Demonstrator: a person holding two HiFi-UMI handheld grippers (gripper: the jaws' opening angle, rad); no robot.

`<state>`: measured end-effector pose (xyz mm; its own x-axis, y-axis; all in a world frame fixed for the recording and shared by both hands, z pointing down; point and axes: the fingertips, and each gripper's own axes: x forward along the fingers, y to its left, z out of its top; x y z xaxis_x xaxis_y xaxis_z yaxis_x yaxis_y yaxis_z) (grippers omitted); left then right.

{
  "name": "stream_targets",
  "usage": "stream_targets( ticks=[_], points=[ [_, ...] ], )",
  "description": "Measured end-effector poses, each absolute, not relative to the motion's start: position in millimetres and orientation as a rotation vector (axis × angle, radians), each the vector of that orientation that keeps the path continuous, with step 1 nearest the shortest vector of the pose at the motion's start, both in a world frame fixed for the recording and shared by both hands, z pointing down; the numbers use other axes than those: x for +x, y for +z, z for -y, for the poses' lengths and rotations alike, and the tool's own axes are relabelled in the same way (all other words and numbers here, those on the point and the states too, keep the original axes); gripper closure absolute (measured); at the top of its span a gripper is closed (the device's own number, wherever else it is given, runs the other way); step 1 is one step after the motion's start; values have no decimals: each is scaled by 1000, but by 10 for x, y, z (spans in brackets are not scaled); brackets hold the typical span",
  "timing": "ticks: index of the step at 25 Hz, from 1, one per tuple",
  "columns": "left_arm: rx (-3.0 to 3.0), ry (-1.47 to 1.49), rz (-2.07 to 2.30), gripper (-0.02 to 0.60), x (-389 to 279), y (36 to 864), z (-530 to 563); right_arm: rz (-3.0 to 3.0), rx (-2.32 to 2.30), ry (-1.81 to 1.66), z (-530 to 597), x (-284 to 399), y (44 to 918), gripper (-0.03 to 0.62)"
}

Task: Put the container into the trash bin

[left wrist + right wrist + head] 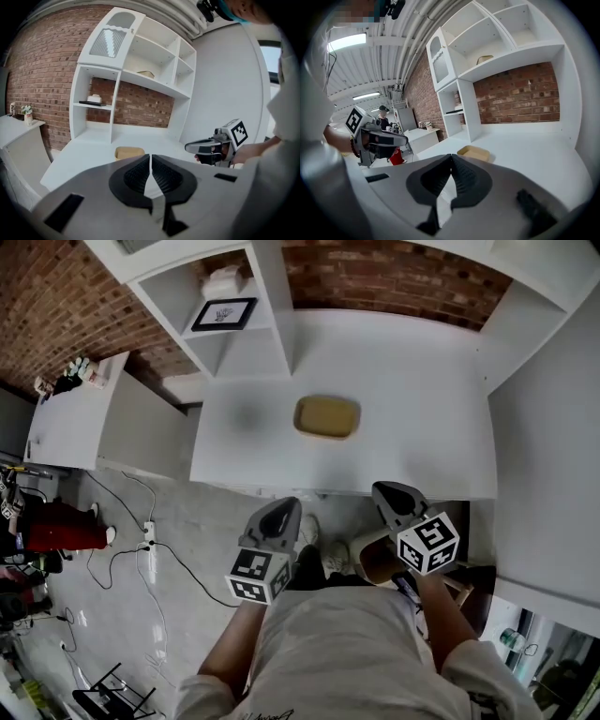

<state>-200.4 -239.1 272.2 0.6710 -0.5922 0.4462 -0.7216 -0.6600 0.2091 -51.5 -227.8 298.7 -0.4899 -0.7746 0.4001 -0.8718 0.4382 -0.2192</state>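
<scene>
Brick wall (394,277) at the back, with a white shelf unit (234,343) against it, mostly bare. Below it is a white worktop (403,390), wide and smooth. The floor (187,521) off to the left has loose cables (141,545) running across it.

Container (327,416): a shallow tan tray. It lies flat and alone near the middle of the worktop, well apart from both tools. No contents visible from the gripper views.

Left tool (279,517) and right tool (397,497) are side by side at the near edge of the worktop, both aimed toward the container. Each has its jaws pressed together with nothing between them.

Trash bin: I cannot pick it out in any view.

Risks, as judged from here:
- Carry route. With the bin out of sight, the container probably has to travel away from the worktop. The cables on the floor are a trip hazard if the route goes left.
- Slick worktop. A light tray would likely slide away from a one-sided push rather than stay put.
- Low thin rim. There is little to bite on, so a pinch at one edge may let the tray tilt or slip out during the carry.
- Closed jaws. If they reach the tray before opening, they will shove it instead of straddling the rim.
</scene>
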Motion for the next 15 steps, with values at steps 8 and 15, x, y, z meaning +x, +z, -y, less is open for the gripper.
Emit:
stream_targets(
  ticks=[8,15],
  points=[
    [2542,501,991,555,-1963,2775,3015,2389,1497,629,2816,-456,3080,568],
    [2556,528,952,555,-1963,2872,3537,2332,1550,676,3293,-432,3229,568]
  ],
)
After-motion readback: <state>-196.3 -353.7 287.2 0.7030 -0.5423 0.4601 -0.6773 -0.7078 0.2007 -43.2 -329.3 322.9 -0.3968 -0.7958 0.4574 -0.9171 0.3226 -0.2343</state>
